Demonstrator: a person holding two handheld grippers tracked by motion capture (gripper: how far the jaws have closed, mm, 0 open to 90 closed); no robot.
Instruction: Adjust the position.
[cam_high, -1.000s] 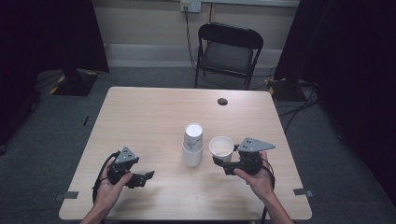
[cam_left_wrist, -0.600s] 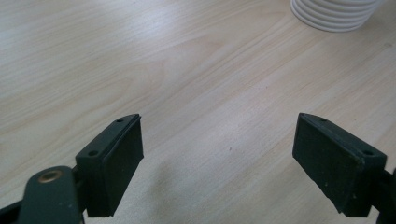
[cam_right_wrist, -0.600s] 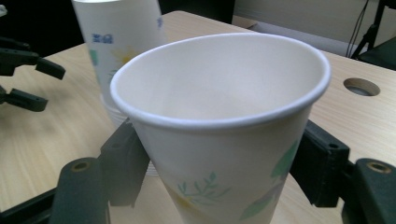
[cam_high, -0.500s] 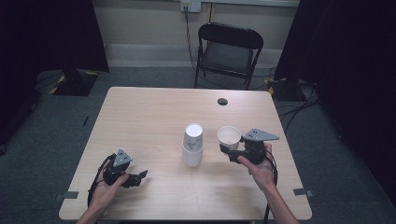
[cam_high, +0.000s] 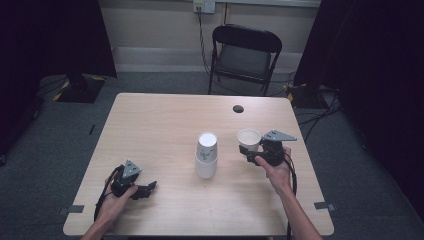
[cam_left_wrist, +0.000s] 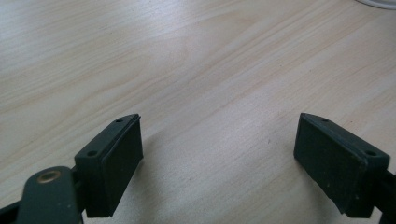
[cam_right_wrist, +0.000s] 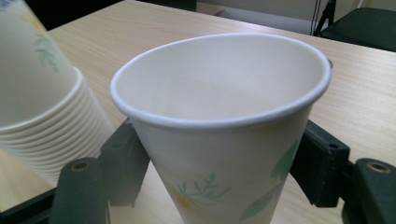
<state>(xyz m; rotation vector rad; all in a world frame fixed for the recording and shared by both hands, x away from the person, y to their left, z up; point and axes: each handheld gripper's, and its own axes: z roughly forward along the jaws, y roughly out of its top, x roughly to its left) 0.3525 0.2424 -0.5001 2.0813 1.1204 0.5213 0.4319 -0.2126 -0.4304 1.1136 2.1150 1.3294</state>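
Note:
A single white paper cup (cam_high: 248, 138) (cam_right_wrist: 224, 140) with a leaf print stands upright, mouth up, and my right gripper (cam_high: 251, 152) (cam_right_wrist: 219, 177) is shut on its sides at the table's right. At mid-table a stack of upside-down paper cups (cam_high: 206, 156) (cam_right_wrist: 42, 102) stands just left of the held cup. My left gripper (cam_high: 146, 189) (cam_left_wrist: 219, 163) rests low over the front left of the table, jaws open, bare wood between them.
The light wood table (cam_high: 160, 125) has a small round dark hole (cam_high: 238, 108) near its far edge. A black folding chair (cam_high: 244, 55) stands behind the table. Cables (cam_high: 310, 120) lie on the grey floor at right.
My right gripper has carried the cup away from me and a little to the right, clear of the stack. My left gripper has sunk toward the table's front left.

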